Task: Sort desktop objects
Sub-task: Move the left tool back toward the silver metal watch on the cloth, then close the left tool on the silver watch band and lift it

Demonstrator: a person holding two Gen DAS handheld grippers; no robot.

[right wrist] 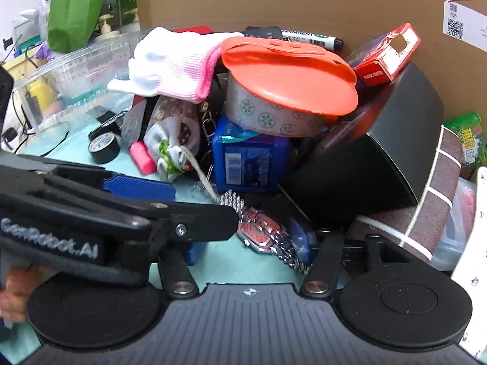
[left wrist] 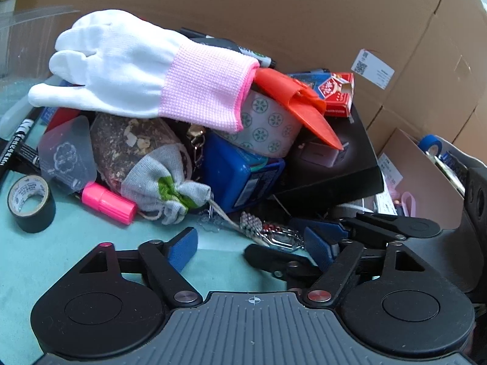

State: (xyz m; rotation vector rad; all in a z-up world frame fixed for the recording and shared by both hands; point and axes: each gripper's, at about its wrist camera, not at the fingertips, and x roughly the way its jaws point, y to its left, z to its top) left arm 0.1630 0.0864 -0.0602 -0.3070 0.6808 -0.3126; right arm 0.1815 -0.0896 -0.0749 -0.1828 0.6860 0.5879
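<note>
The right gripper (right wrist: 248,243) has its blue pads on both sides of a silver metal wristwatch with red face (right wrist: 262,233); contact is unclear. The left gripper (left wrist: 252,248) stands open, empty, just beside. Behind, a white glove with pink cuff (left wrist: 134,76) tops the pile.

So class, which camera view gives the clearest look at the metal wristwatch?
The right wrist view: the wristwatch shows its red face and both strap halves. The left wrist view shows only a glimpse of the watch, partly hidden behind the tools.
</note>
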